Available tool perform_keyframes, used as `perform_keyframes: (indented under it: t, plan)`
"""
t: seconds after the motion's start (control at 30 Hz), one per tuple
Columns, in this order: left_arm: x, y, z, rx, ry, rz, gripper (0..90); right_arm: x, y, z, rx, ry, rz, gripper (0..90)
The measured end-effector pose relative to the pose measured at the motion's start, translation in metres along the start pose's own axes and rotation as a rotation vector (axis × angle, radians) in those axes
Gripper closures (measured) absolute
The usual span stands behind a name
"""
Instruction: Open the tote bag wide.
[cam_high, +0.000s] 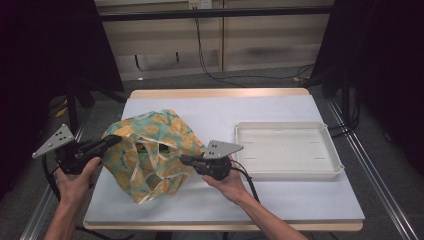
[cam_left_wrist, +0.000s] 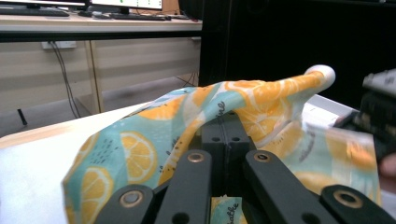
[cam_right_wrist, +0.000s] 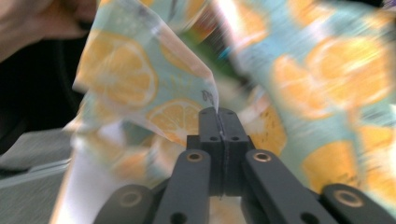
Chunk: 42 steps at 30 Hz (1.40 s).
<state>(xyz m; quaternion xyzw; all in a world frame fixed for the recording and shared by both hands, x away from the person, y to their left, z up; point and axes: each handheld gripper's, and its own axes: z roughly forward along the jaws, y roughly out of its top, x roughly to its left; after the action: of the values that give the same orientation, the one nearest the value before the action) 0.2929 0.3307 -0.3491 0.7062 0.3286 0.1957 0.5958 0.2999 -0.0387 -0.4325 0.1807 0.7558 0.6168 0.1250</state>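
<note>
A wide table (cam_high: 280, 107) with a pale top stands in the middle of the high view, and dark curtains hang at both sides of it. On the right half of the table lies a white tray (cam_high: 289, 174), shallow and rectangular, with nothing in it.

On the left half is a cloth bag (cam_high: 150, 152) — light blue-green with a print of orange slices. It stands crumpled and partly lifted, its mouth is pulled open between the two grippers, and a bit of green shows inside. The bag is well apart from the tray.

The left gripper (cam_high: 111, 141) is held by the person's left hand (cam_high: 79, 176) at the left edge of the table. In the left gripper view its jaws stand closed together, and the cloth of the bag (cam_left_wrist: 224, 109) is pinched at their tip and hangs over them; a white rolled handle end rises at the upper right of that view.

The right gripper (cam_high: 184, 160) is held by the right hand (cam_high: 229, 183) just beside the bag, on its right side. In the right gripper view — which is blurred — the jaws are pressed together on a thin edge of the bag (cam_right_wrist: 205, 81), which rises from the tip between them.
</note>
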Motion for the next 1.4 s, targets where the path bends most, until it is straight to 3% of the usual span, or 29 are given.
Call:
perform_keyframes:
  t: [0.23,0.27,0.3,0.47,0.63,0.87,1.1,1.23,1.33,1.4]
  plan:
    - [0.009,0.001,-0.007,-0.003,0.008,-0.012,90.0,-0.017,0.029,-0.007,-0.042,-0.035,-0.016,90.0]
    - [0.011,0.001,-0.008,-0.007,0.002,-0.013,90.0,-0.025,0.037,-0.008,-0.055,-0.053,-0.009,90.0]
    - [0.013,0.001,-0.009,-0.009,0.018,-0.014,90.0,-0.027,0.040,-0.008,-0.053,-0.060,-0.013,90.0]
    - [0.018,0.001,-0.012,-0.013,0.009,-0.025,90.0,-0.042,0.054,-0.003,-0.067,-0.093,-0.007,90.0]
    - [0.026,-0.006,-0.014,0.000,0.028,-0.046,90.0,-0.058,0.070,0.010,-0.081,-0.123,-0.010,90.0]
    - [0.041,-0.010,-0.018,0.010,0.034,-0.056,90.0,-0.077,0.078,0.034,-0.076,-0.146,0.006,90.0]
    - [0.056,-0.015,-0.018,0.005,0.052,-0.101,90.0,-0.090,0.083,0.054,-0.072,-0.157,0.020,90.0]
    - [0.067,-0.018,-0.015,0.005,0.066,-0.127,90.0,-0.098,0.085,0.065,-0.055,-0.166,0.028,90.0]
    - [0.074,-0.025,-0.012,0.037,0.094,-0.123,90.0,-0.104,0.082,0.074,-0.025,-0.186,0.034,90.0]
    - [0.075,-0.028,-0.012,0.035,0.087,-0.135,90.0,-0.106,0.081,0.076,-0.022,-0.186,0.039,90.0]
